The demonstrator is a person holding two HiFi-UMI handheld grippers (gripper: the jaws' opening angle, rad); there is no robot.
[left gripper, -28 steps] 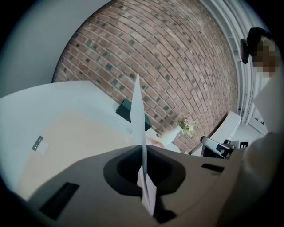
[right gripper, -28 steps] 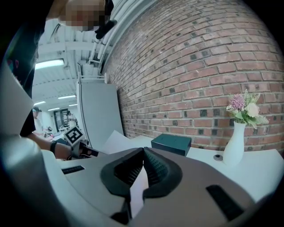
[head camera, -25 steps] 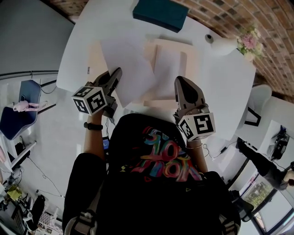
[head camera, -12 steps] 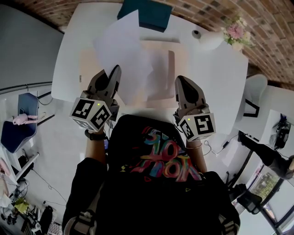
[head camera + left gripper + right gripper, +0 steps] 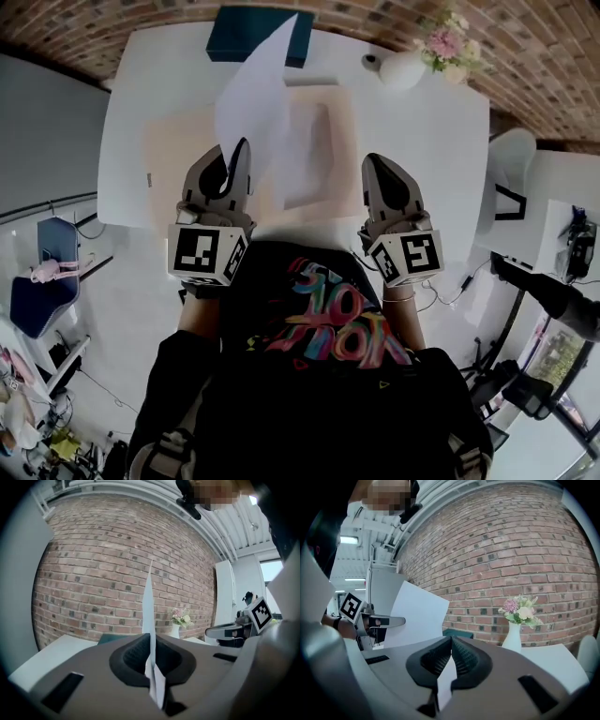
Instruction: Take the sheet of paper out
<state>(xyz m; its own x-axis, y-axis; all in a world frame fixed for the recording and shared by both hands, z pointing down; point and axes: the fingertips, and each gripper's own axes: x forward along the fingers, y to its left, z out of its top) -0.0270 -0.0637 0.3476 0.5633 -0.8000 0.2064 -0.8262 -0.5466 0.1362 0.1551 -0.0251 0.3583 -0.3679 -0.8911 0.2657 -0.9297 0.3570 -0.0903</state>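
The white sheet of paper (image 5: pixel 255 103) stands lifted on edge above the table, with my left gripper (image 5: pixel 232 161) shut on its near edge. In the left gripper view the sheet (image 5: pixel 148 597) shows edge-on, pinched between the jaws of that gripper (image 5: pixel 151 641). In the right gripper view the sheet (image 5: pixel 415 616) hangs at the left. The beige folder (image 5: pixel 342 131) lies open on the white table (image 5: pixel 422 150). My right gripper (image 5: pixel 378 169) hovers by the folder's near right side. Its jaws (image 5: pixel 450 640) meet at the tips, and nothing reaches past them.
A teal book (image 5: pixel 234 37) lies at the table's far edge. A white vase with flowers (image 5: pixel 403 67) stands at the far right. A brick wall runs behind the table. A blue chair (image 5: pixel 42 281) stands on the floor to the left.
My left gripper has risen and rolled upright, drawing the sheet up off the folder until it stands on edge. The right gripper has shifted a little beside the folder.
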